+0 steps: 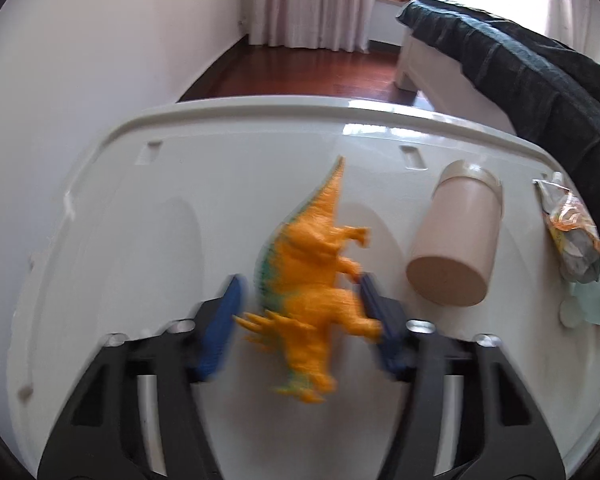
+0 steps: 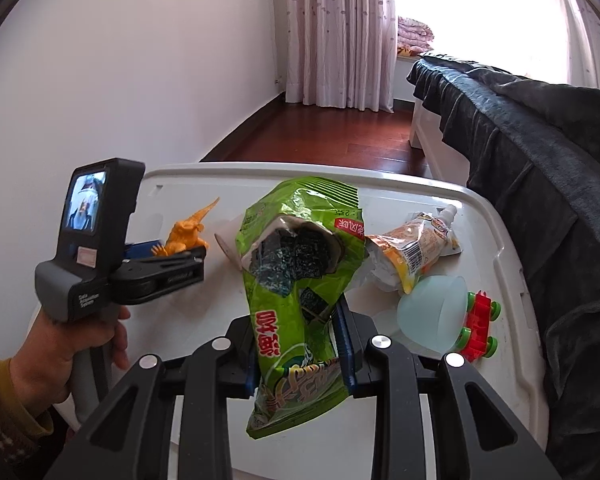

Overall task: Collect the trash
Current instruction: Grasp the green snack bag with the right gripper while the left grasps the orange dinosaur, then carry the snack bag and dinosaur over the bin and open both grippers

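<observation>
1. Green snack bag (image 2: 296,280): trash, already off the bench (image 2: 172,184), pinched across its lower part by the right claw (image 2: 300,320). Long axis close to 12-to-6 in the right wrist view, torn mouth toward 12.
2. Orange drink pouch (image 2: 412,252): apparently the other piece of trash, lying flat on the bench at about 1 o'clock from the right claw and just beyond it. Long axis roughly 7-to-1, spout at the 1 o'clock end. In the left wrist view, seen far out at 3 o'clock (image 1: 572,232), near the edge.
3. Nearer to the right claw, then, but that one is full. Likely calls for dropping the bag off first, or for a long reach across from the left.
4. Left claw (image 1: 300,284): part spread around an orange toy dinosaur (image 1: 312,280), whose long axis runs 12-to-6, tail toward 12. The 3 o'clock pad sits against the legs. A sliver of bench shows between the 9 o'clock pad and the back, so no firm pinch can be confirmed through the blur.
5. A toy rather than trash, by the look of it.
6. Around the pouch: a pink cup (image 1: 456,240) on its side at 9 o'clock of it, and a pale blue bowl (image 2: 432,312) touching it at 6, beside a red toy car (image 2: 480,320).
</observation>
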`<state>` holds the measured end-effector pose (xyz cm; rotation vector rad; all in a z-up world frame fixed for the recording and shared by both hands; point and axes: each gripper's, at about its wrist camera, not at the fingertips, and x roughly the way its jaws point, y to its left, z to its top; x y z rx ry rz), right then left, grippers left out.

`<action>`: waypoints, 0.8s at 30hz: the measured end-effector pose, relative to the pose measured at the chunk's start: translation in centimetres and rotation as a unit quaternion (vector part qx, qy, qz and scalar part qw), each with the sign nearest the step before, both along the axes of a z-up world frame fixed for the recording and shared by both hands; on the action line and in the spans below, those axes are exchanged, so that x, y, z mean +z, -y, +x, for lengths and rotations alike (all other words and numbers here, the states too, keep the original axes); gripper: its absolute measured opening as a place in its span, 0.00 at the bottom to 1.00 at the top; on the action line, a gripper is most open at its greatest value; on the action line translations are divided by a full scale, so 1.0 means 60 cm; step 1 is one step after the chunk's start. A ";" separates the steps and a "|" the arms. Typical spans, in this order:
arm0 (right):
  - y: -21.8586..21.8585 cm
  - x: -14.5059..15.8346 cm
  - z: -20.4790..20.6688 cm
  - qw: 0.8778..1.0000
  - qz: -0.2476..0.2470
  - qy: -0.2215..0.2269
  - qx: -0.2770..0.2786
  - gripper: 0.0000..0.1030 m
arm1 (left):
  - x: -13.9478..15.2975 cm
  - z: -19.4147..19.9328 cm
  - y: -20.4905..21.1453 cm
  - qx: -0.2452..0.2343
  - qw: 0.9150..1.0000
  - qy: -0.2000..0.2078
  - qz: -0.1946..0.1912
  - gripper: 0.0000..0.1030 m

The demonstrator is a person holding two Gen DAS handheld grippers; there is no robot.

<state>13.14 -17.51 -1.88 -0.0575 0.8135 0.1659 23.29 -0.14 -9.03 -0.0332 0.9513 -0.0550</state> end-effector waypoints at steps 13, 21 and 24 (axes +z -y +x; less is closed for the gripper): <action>-0.003 0.005 -0.005 1.000 0.000 0.003 0.006 0.29 | 0.034 -0.063 -0.029 0.005 1.000 0.028 -0.012 0.52; -0.011 0.020 -0.034 1.000 -0.012 0.007 0.011 0.29 | 0.063 -0.100 -0.034 0.008 0.999 0.042 -0.015 0.51; -0.007 0.029 -0.047 1.000 -0.018 0.008 0.008 0.29 | 0.080 -0.113 -0.035 0.009 0.998 0.051 -0.019 0.51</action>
